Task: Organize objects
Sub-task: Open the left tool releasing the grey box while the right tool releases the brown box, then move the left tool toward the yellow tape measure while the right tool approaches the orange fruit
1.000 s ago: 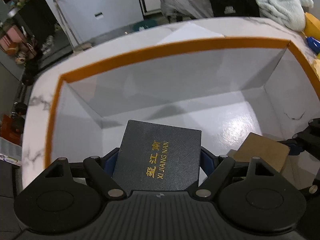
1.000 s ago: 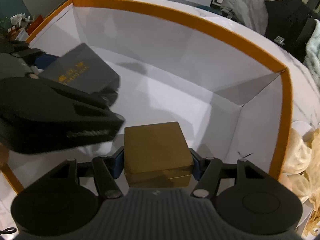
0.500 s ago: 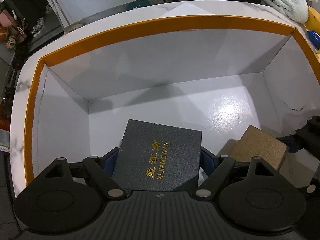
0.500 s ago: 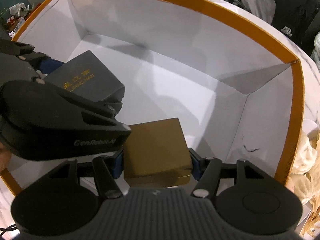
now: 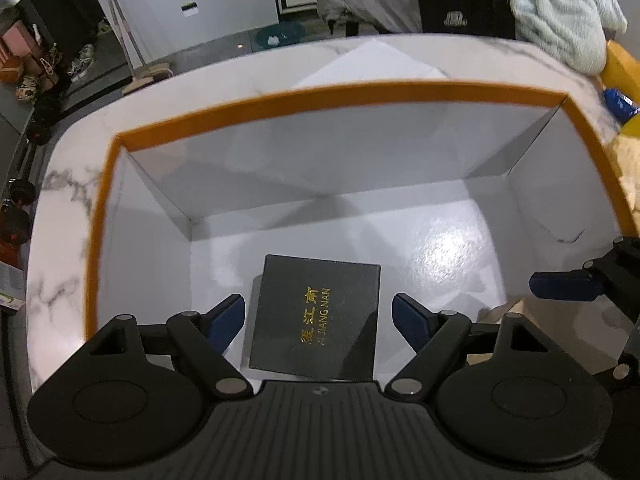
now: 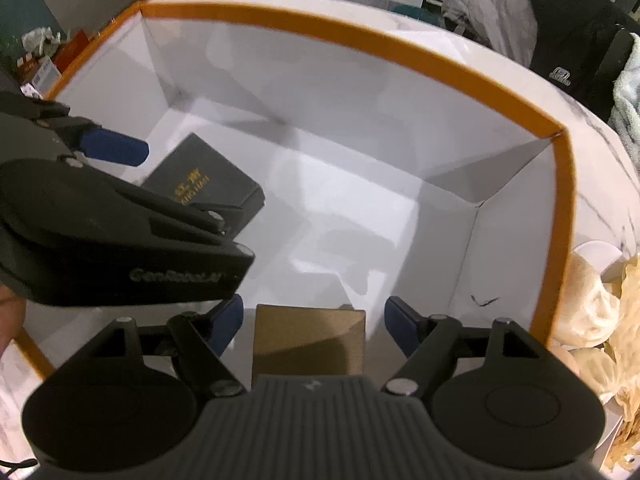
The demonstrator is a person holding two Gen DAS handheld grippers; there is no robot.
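A black box with gold lettering (image 5: 316, 316) lies flat on the floor of a big white carton with an orange rim (image 5: 320, 94). My left gripper (image 5: 318, 314) stands open over it, with a gap on each side of the box. A gold-brown box (image 6: 310, 340) rests on the carton floor to its right. My right gripper (image 6: 314, 322) straddles it, its jaws opening, and the pads are clear of the box's sides. The right wrist view also shows the black box (image 6: 200, 188) under the left gripper's blue fingertip (image 6: 120, 148).
The carton sits on a white marble table (image 5: 60, 240). Crumpled pale paper (image 6: 600, 312) lies beyond its right wall. A yellow thing (image 5: 620, 68) and a blue one (image 5: 618, 102) sit at the far right. Clothes hang behind the table.
Both grippers have let go. The left jaws spread off the black box and the right jaws off the gold-brown box. Each box now lies on the carton floor.
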